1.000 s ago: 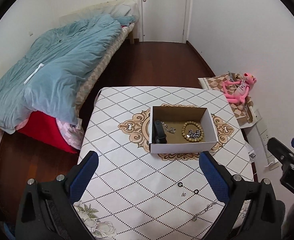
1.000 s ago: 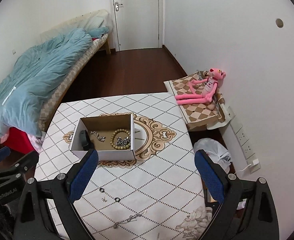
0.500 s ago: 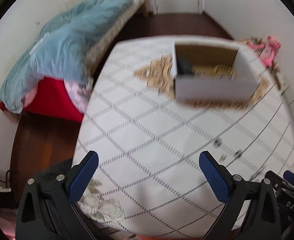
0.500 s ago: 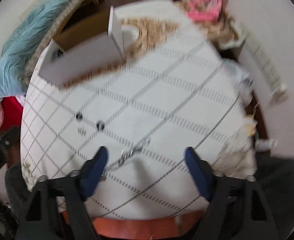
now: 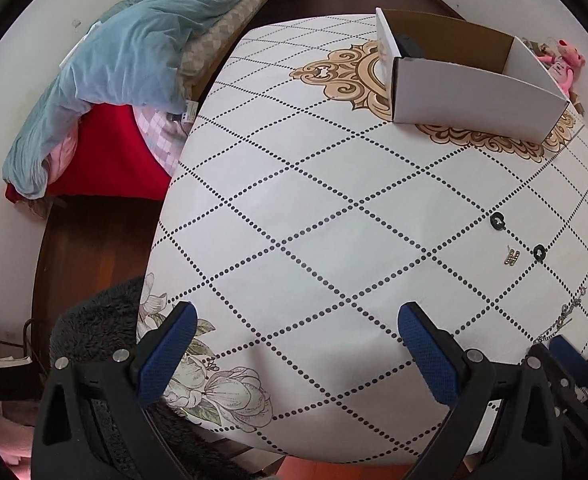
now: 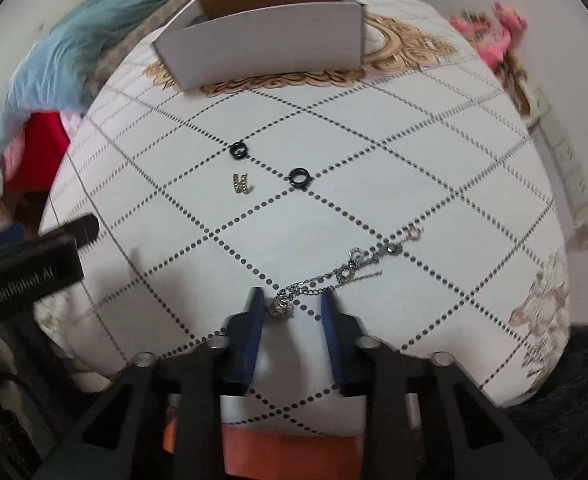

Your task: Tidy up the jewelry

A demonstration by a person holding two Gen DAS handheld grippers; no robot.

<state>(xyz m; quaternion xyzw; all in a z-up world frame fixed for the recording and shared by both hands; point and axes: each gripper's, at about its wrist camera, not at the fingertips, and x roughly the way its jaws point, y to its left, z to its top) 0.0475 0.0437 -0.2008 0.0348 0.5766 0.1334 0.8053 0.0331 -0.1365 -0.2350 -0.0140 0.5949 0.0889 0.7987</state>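
A silver chain necklace (image 6: 358, 264) lies on the white patterned table (image 6: 374, 168), its near end between the blue fingers of my right gripper (image 6: 292, 300), which is partly closed around it without pinching. Two black rings (image 6: 238, 149) (image 6: 299, 176) and a small gold piece (image 6: 240, 182) lie further on. The open white cardboard box (image 6: 262, 48) stands at the far side. My left gripper (image 5: 294, 328) is open and empty low over the table's near left part. In the left wrist view the box (image 5: 470, 92), rings (image 5: 497, 221) and chain (image 5: 566, 314) lie to the right.
A bed with a blue quilt (image 5: 134, 48) stands left of the table. A pink plush toy (image 6: 494, 36) lies on the floor at the far right. A power strip (image 6: 570, 168) runs along the right wall. The table's near edge is just below both grippers.
Both grippers have dropped from high above down to the table. The right gripper's fingers have narrowed around the chain's near end. The left gripper stays wide open.
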